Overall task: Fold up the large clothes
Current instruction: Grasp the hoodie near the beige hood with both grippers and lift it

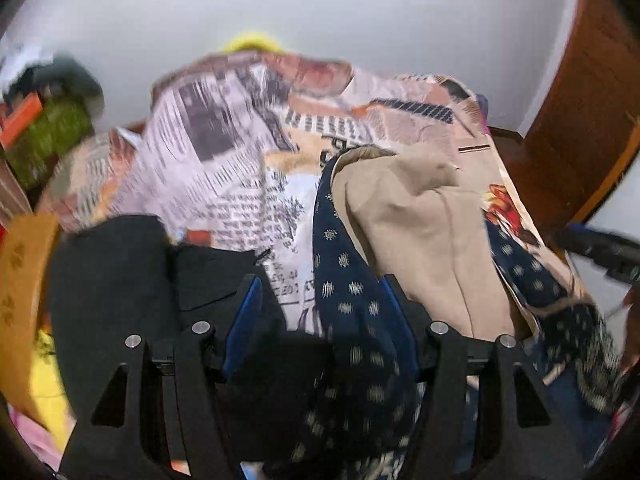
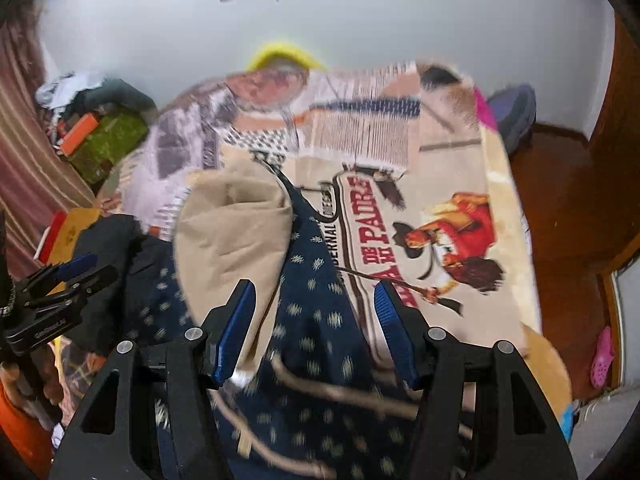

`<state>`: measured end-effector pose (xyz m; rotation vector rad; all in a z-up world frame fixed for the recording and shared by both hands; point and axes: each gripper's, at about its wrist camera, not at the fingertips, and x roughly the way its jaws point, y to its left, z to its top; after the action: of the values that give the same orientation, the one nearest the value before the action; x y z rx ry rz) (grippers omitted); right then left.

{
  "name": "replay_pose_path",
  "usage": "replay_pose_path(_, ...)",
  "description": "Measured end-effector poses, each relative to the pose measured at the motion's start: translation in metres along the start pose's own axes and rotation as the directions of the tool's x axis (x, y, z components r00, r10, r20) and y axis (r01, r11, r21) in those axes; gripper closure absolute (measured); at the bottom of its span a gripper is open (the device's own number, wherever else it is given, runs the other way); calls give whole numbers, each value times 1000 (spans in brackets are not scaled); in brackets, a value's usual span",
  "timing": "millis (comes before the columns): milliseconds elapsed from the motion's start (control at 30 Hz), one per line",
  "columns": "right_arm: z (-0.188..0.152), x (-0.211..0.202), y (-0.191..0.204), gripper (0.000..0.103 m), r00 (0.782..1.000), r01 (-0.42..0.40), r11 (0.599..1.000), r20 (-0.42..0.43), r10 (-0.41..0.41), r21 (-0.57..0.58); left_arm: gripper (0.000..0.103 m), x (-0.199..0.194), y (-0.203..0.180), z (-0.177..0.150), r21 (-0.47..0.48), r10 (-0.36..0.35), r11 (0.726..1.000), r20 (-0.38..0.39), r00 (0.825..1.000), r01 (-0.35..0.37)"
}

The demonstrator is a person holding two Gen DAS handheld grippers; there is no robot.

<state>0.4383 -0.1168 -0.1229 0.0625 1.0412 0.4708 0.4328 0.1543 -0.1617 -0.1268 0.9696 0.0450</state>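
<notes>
Left wrist view: left gripper (image 1: 320,312) with jaws apart, navy dotted garment (image 1: 352,320) draped loose between the pads, not pinched, tan lining (image 1: 420,220) lying just right of it over the printed blanket (image 1: 224,152); risk of cloth sliding out and the fold collapsing. Right wrist view: right gripper (image 2: 316,320) likewise released over the same navy cloth, drawcords (image 2: 340,392) trailing near the blue pads (image 2: 236,328); snagging likely, blur hiding edges.

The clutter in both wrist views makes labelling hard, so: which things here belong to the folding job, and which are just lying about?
Belongs to the job:
- navy patterned garment with beige lining
- left gripper and right gripper, both open
- printed spread it lies on

Just lying about:
- black garment
- green packet
- pink clog
- yellow object
</notes>
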Motion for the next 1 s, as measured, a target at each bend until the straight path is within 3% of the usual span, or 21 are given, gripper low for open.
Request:
replay_pose_path(200, 19, 70, -12, 45, 990, 0, 994, -137, 15, 112, 43, 69, 16, 13, -133, -113, 987, -138, 984, 95)
replay_pose_path(400, 25, 99, -10, 45, 981, -39, 985, -181, 69, 166, 43, 101, 22, 18, -233, -191, 961, -162, 968, 151)
replay_pose_path(467, 25, 102, -8, 51, 979, -60, 981, -181, 94, 184, 50, 103, 21, 16, -237, -209, 957, -155, 966, 169)
replay_pose_path(533, 24, 103, -6, 65, 976, -88, 978, -179, 122, 188, 77, 100, 19, 15, -247, -246, 947, -147, 958, 205)
replay_pose_path(600, 24, 100, -5, 84, 975, -100, 976, -174, 134, 194, 94, 92, 15, 15, -231, -216, 956, -140, 966, 181)
replay_pose_path(633, 22, 94, -4, 96, 978, -87, 978, -173, 120, 189, 94, 85, 13, 16, -214, -200, 962, -133, 971, 169)
replay_pose_path(833, 19, 37, -3, 96, 995, -33, 994, -92, 42, 100, 95, 15, -3, 20, -108, -193, 976, -41, 980, 187)
replay_pose_path(1000, 7, -40, -2, 96, 998, -66, 997, 8, 66, 41, 95, -61, -25, 4, 6, -244, 970, 28, 969, 244)
